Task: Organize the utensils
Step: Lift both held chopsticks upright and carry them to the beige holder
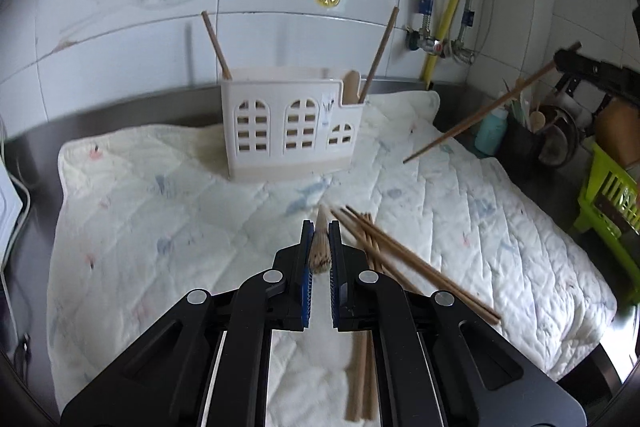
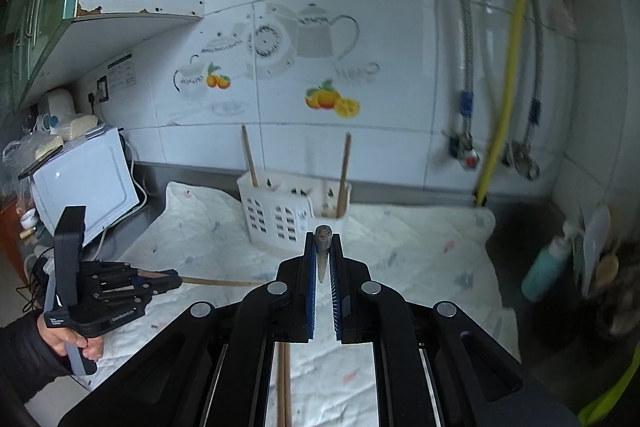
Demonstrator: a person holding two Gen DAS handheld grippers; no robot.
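A white utensil holder with arched windows stands on a quilted cloth; two chopsticks and a wooden spoon stick up out of it. My left gripper is shut on a pale wooden stick, seen end-on here. In the right wrist view this stick juts sideways from the left gripper, above the cloth. My right gripper is shut on a brown chopstick, raised in front of the holder. From the left wrist view that chopstick slants down from the right gripper. Several loose chopsticks lie on the cloth.
A white microwave stands at the left end of the counter. At the right are a teal bottle, a dark pot with utensils and a green basket. A yellow hose and valves run down the tiled wall.
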